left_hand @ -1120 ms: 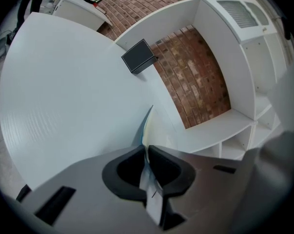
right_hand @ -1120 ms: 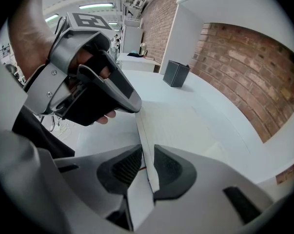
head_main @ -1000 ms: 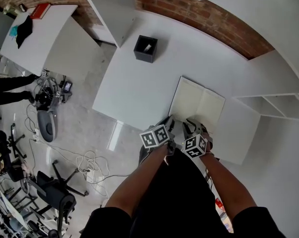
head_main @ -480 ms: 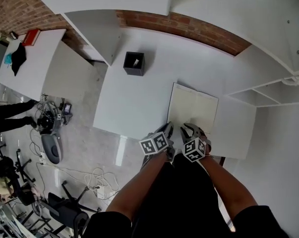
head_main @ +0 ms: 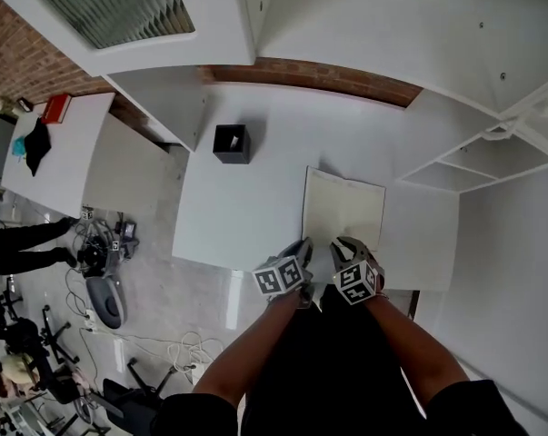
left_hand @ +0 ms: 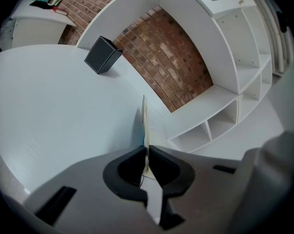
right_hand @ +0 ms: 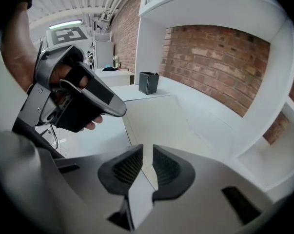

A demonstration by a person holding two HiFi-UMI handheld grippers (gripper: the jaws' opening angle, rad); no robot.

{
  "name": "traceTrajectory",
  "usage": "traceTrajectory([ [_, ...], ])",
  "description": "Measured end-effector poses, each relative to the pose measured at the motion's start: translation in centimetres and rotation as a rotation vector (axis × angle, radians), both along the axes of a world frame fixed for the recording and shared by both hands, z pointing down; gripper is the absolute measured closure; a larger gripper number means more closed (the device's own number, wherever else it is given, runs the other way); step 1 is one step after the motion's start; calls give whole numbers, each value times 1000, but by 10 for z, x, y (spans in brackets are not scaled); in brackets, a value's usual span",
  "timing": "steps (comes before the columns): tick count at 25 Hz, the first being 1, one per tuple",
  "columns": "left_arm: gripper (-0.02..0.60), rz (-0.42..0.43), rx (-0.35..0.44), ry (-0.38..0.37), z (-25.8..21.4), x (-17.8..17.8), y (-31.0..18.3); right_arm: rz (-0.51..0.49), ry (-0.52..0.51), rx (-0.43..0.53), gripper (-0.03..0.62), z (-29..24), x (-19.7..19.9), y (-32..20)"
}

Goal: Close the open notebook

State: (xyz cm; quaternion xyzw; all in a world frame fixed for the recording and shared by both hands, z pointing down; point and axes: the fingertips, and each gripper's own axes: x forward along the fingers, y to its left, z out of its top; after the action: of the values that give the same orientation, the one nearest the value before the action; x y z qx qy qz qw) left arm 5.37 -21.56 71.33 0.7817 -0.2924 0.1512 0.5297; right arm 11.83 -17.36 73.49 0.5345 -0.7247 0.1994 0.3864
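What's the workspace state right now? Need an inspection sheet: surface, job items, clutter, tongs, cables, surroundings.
Surface: white table, holding two things.
Job's things: notebook lies open near the table's front edge.
Clutter: black box, open-topped, toward the far left of the table.
Grippers: left tongs are shut on a thin leaf of the notebook, seen edge-on. Right tongs stand slightly apart and have just been closing. Nothing is seen gripped between them, and the page shows beyond the gap.
Cables: loose tangle of cables on the floor, left of the table.
Surroundings: brick wall, white shelving, a person at far left.
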Motion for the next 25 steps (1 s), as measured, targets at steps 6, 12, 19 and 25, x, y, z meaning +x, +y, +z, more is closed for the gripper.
traceTrajectory([
  [6,560,30,61,-47,-16,18,13,108,-78,0,572,-7,34,11],
  [12,560,37,88,-79,-27,33,24,136,-99,36,595,-12,53,22],
  [19,560,53,125,-102,-36,53,39,186,-156,55,595,-16,75,33],
  [25,560,63,141,-118,-39,70,51,195,-183,68,595,-16,93,43],
])
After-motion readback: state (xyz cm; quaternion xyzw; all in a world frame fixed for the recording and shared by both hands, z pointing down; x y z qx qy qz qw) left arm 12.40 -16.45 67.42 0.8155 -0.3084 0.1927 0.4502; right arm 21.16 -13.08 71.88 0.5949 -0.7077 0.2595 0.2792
